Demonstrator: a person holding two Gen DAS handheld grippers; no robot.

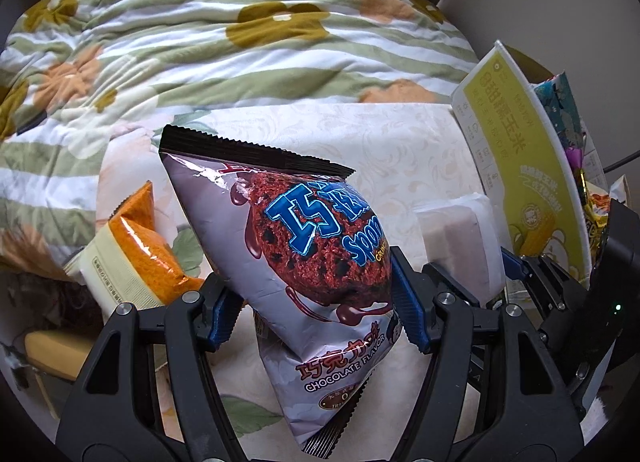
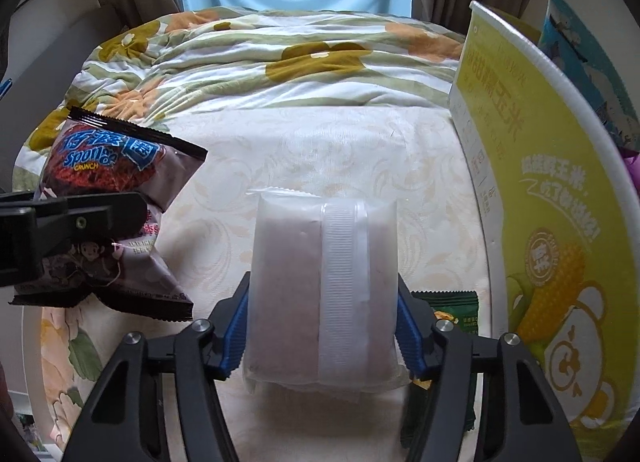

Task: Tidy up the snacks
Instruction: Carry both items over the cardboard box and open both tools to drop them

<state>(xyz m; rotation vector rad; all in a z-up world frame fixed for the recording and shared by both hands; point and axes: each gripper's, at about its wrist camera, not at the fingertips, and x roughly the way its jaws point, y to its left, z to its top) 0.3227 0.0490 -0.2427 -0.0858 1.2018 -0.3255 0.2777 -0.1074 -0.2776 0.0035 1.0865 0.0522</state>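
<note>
Two hand-held grippers work over a bed spread with a pale patterned cloth (image 2: 352,150), each with a snack between its blue pads. Left of the yellow box (image 2: 552,190), which stands upright at the cloth's right edge, an orange packet (image 1: 148,246) lies at the far left, partly on a cream-labelled packet (image 1: 108,274). Next to it, the left gripper (image 1: 316,302) is clenched on a chocolate snack bag (image 1: 304,246), its pads pressing the bag's two sides; the bag stands tilted, its black crimped top edge pointing away. The right wrist view shows the same bag held clear of the cloth, well left of the box. Nearer the box, the right gripper (image 2: 322,326) grasps a white frosted packet (image 2: 324,286), seam side up, both pads against its edges. A green packet (image 2: 452,314) lies just beside that gripper, close to the foot of the box. More wrappers (image 1: 572,130) show behind the box. A flowered quilt (image 2: 260,58) lies beyond the cloth, before a window.
</note>
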